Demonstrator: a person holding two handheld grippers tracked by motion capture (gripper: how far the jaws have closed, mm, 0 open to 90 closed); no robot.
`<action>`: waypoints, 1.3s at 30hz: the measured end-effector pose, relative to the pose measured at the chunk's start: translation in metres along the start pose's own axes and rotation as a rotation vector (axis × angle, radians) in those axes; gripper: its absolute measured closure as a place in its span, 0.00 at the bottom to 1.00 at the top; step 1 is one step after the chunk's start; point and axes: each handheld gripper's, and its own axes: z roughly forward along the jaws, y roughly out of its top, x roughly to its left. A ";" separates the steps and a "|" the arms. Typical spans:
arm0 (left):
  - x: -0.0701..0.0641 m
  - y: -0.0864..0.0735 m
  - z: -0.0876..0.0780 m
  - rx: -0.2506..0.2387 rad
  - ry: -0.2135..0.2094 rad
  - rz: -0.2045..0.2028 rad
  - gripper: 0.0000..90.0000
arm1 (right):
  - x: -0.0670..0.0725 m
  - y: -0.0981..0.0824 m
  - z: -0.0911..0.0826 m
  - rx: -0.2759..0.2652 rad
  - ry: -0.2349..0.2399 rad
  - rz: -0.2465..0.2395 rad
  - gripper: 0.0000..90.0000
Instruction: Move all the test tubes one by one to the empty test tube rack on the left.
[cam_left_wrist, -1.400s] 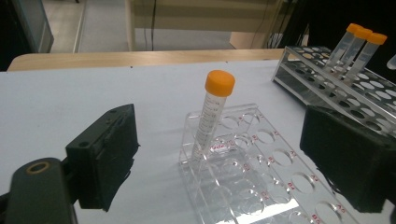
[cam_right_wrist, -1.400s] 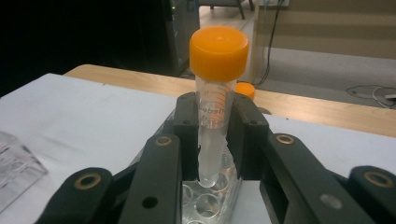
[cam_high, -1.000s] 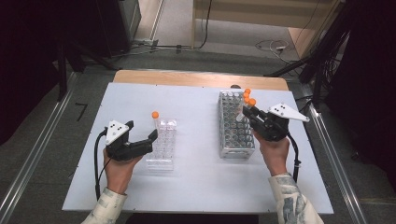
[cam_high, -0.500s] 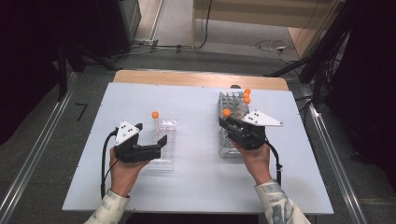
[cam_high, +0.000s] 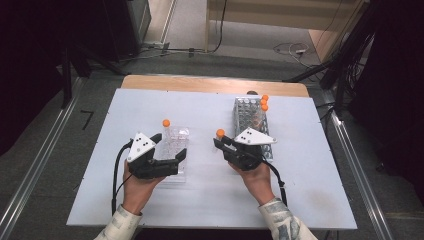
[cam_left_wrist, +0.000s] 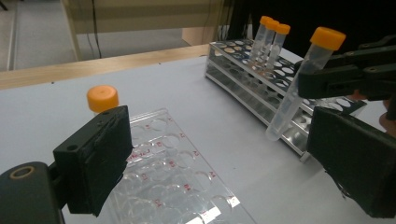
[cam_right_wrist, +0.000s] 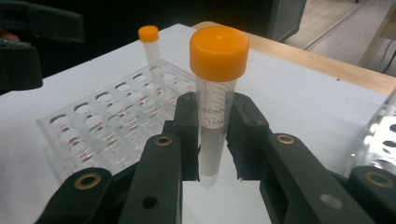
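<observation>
My right gripper (cam_high: 219, 144) (cam_right_wrist: 212, 126) is shut on a clear tube with an orange cap (cam_high: 220, 133) (cam_right_wrist: 217, 65), held upright between the two racks. The same tube (cam_left_wrist: 303, 84) hangs tilted above the table in the left gripper view. My left gripper (cam_high: 180, 161) (cam_left_wrist: 224, 163) stands open at the near end of the clear plastic rack (cam_high: 175, 137) (cam_left_wrist: 177, 177) (cam_right_wrist: 107, 116), jaws wide apart with nothing gripped. One orange-capped tube (cam_high: 166, 123) (cam_left_wrist: 102, 98) (cam_right_wrist: 152, 51) stands in that rack's far corner.
A metal rack (cam_high: 247, 117) (cam_left_wrist: 243, 70) on the right of the white table (cam_high: 200, 210) holds three orange-capped tubes (cam_high: 263, 102) (cam_left_wrist: 273, 37) at its far end. A wooden strip (cam_high: 210, 84) borders the table's far edge.
The right gripper has carried its tube left and down, away from the metal rack toward the clear rack. The left gripper has shifted slightly right, to the clear rack's near end.
</observation>
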 end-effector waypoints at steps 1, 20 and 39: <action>-0.001 0.000 0.000 0.001 -0.005 -0.001 0.08 | 0.002 -0.001 0.002 0.006 0.008 0.000 0.80; -0.023 -0.005 0.012 -0.017 -0.110 0.081 0.34 | 0.035 -0.012 0.024 0.082 0.091 -0.072 0.80; -0.037 -0.005 0.029 -0.013 -0.128 0.142 0.77 | 0.040 -0.010 0.021 0.102 0.118 -0.091 0.80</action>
